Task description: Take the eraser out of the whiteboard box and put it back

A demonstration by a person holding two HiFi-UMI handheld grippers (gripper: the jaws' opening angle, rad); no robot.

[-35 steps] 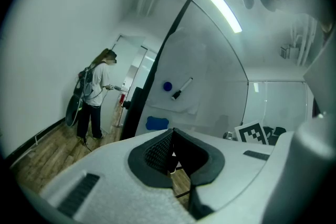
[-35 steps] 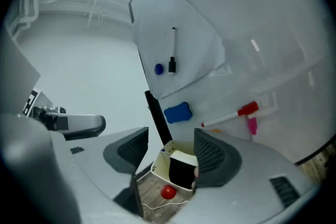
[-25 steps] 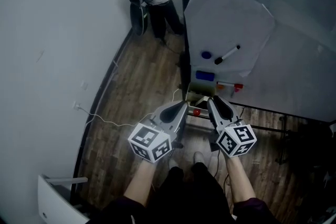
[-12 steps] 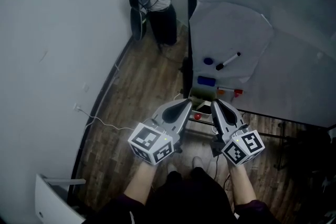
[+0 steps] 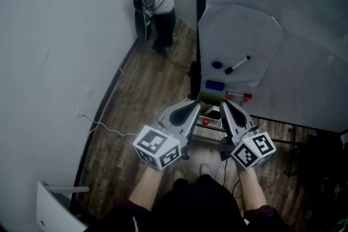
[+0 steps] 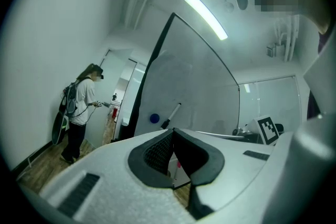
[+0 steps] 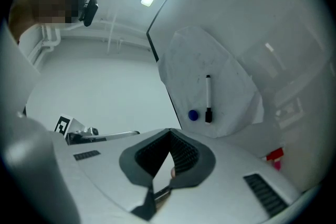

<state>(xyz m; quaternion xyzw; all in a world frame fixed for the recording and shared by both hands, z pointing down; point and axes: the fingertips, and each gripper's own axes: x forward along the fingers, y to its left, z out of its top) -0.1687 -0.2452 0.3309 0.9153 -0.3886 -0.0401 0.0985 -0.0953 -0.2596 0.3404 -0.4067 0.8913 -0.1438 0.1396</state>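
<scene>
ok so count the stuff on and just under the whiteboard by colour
blue: 2 (round magnet, block)
red: 2 (cap, small knob)
black and white: 1 (marker)
total: 5

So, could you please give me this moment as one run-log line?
left tongs: shut, empty | right tongs: just closed, shut, empty | both: held before whiteboard | marker: on whiteboard
</scene>
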